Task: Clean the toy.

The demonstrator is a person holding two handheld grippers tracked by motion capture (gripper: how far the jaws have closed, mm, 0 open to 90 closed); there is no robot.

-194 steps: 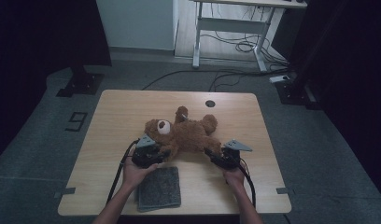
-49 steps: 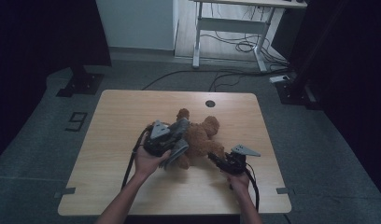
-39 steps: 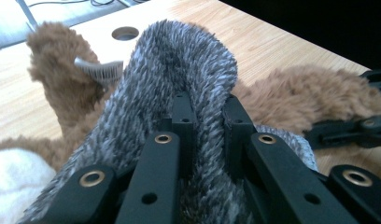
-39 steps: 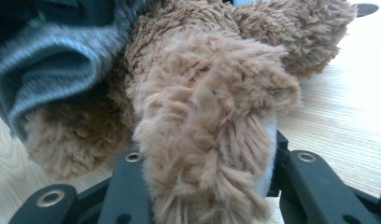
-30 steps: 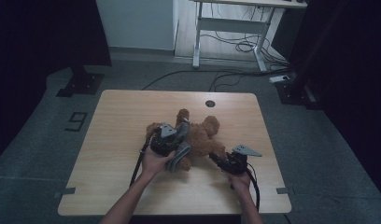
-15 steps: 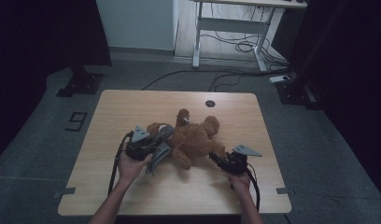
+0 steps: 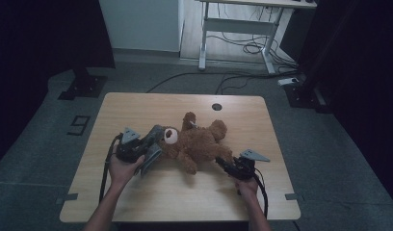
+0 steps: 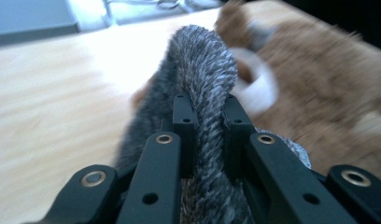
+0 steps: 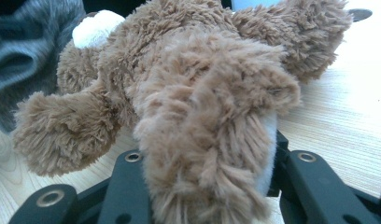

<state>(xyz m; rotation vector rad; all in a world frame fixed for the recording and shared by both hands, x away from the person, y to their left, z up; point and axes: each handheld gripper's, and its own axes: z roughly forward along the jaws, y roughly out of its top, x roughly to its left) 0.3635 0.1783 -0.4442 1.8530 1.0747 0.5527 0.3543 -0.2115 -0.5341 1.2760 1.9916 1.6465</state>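
Left forearm enters from the bottom edge of the high view and angles up toward the left half of the pale wooden table (image 7: 137, 108). The left hand (image 7: 121, 168) wraps the body of the left gripper (image 7: 149, 147), which lies roughly level and aims rightward at the toy's head. A black cable loops from it down past the wrist.

Left gripper jaws: clamped tight on a fold of fuzzy grey knitted cloth (image 8: 202, 84). In the left gripper view the cloth bulges up between the two black jaws and arches forward over them. In the high view the cloth (image 7: 153, 144) hangs at the gripper's tip, touching the head of the brown plush teddy bear (image 7: 194, 144). The bear's white muzzle sits just beyond the cloth.

Right forearm comes up from the bottom edge, right of centre. The right hand (image 7: 246, 185) holds the right gripper (image 7: 222, 163) low over the table, pointing up-left toward the bear; its grey three-cornered plate is on top.

Right gripper jaws: closed on a shaggy brown limb of the bear (image 9: 212, 154), fur spilling over both jaws, a pale patch showing at the right jaw. Which limb it is, hard to say from this close; in the high view it reads as a lower leg.

Bear lies on the table near its middle, head toward the left gripper, body stretched between the two grippers.
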